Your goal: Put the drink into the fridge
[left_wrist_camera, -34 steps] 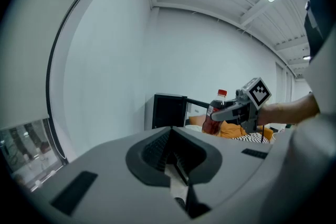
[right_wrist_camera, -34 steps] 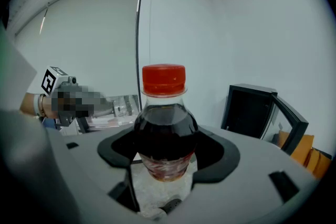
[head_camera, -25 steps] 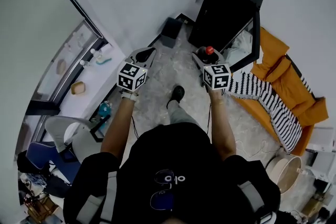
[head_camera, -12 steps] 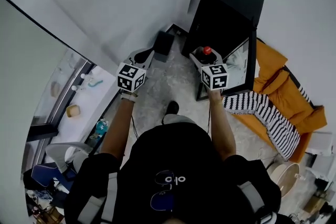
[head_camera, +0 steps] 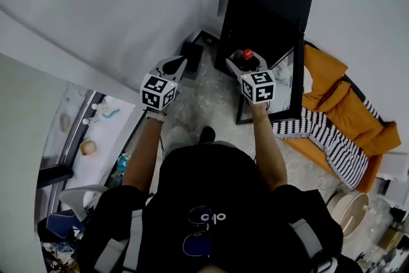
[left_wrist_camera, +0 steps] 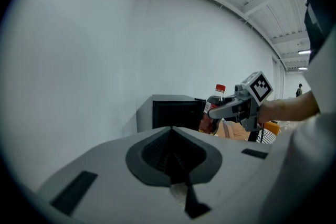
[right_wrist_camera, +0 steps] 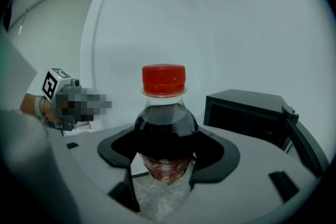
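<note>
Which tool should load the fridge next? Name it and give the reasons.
Right. The right tool grips the bottle upright and is held directly in front of the fridge, whose door stands open. The left tool is shut on nothing and sits off to the side.

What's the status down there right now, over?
Left gripper shut, empty. Right gripper shut on drink bottle, upright. Black fridge ahead, door looks open; no obstacle seen.
</note>
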A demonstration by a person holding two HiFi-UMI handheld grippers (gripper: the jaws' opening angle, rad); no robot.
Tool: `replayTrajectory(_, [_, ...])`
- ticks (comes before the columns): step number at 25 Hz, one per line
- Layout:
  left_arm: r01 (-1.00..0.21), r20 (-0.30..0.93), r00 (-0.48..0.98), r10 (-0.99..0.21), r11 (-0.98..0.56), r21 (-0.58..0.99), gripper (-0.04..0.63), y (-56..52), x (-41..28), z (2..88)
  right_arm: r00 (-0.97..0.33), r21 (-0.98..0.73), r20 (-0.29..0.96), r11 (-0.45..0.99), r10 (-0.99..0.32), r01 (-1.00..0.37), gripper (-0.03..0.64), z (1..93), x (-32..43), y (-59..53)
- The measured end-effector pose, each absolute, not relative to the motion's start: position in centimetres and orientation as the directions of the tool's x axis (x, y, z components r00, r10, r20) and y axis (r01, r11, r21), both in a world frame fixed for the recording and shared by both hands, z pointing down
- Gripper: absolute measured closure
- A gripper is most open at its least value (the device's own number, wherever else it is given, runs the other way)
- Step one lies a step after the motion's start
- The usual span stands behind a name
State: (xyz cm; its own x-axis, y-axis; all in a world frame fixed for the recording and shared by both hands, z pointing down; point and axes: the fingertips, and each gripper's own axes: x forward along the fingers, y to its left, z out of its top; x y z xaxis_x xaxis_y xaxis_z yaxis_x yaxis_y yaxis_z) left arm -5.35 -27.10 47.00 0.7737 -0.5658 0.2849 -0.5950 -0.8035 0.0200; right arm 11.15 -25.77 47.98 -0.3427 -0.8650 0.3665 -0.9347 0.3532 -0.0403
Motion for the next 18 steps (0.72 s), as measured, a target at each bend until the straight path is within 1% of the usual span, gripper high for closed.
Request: replayTrajectory(18, [-0.495, 0.284, 0.835, -0.471, -0.869, 0.015, 0.589, -31.5, 0.3, 47.1, -0.270, -0.051, 0.371, 0.271, -0.888, -0.961, 0.305, 48.7, 15.1, -28.8])
